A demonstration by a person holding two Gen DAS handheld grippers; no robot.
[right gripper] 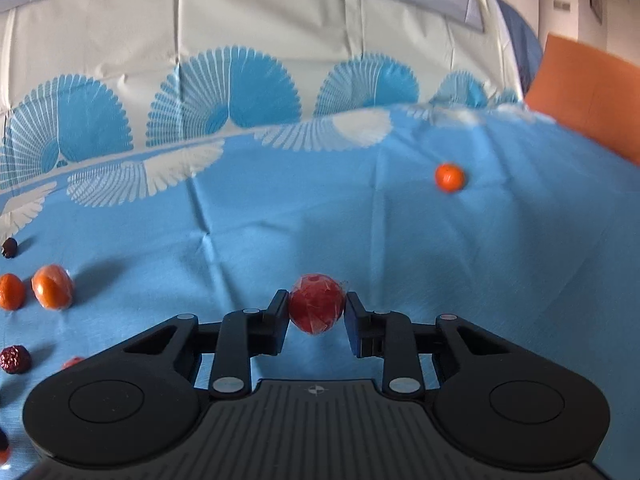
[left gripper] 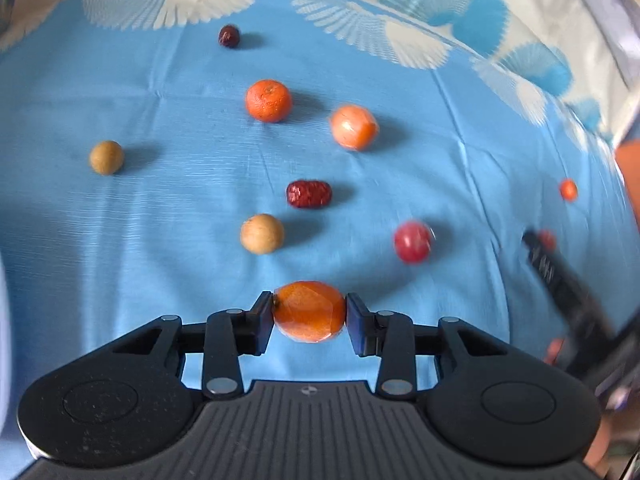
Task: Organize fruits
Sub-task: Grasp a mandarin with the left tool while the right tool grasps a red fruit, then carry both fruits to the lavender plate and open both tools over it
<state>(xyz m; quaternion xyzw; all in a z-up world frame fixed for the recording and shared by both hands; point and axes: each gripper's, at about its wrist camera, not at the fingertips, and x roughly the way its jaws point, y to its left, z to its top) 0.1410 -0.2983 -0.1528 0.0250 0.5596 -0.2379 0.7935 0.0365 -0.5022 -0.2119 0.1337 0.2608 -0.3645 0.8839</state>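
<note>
The left hand-held gripper (left gripper: 309,314) is clamped on a plastic-wrapped orange mandarin (left gripper: 309,311), held just above the blue cloth-covered worktop (left gripper: 120,240). Ahead of it fruit lies scattered, each piece apart from the others: a pale tan round longan (left gripper: 262,234), a wrinkled dark-red jujube (left gripper: 309,194), a wrapped red round fruit (left gripper: 413,241), a second wrapped mandarin (left gripper: 354,127), a bare orange mandarin (left gripper: 268,100), another tan longan (left gripper: 106,157) far left, and a small dark jujube (left gripper: 229,36) at the back.

The right hand-held gripper (right gripper: 317,314) grips a wrapped red round fruit (right gripper: 317,309). A lone small orange fruit (right gripper: 450,177) sits well ahead to the right, near an orange flat board (right gripper: 592,108) at the worktop edge.
</note>
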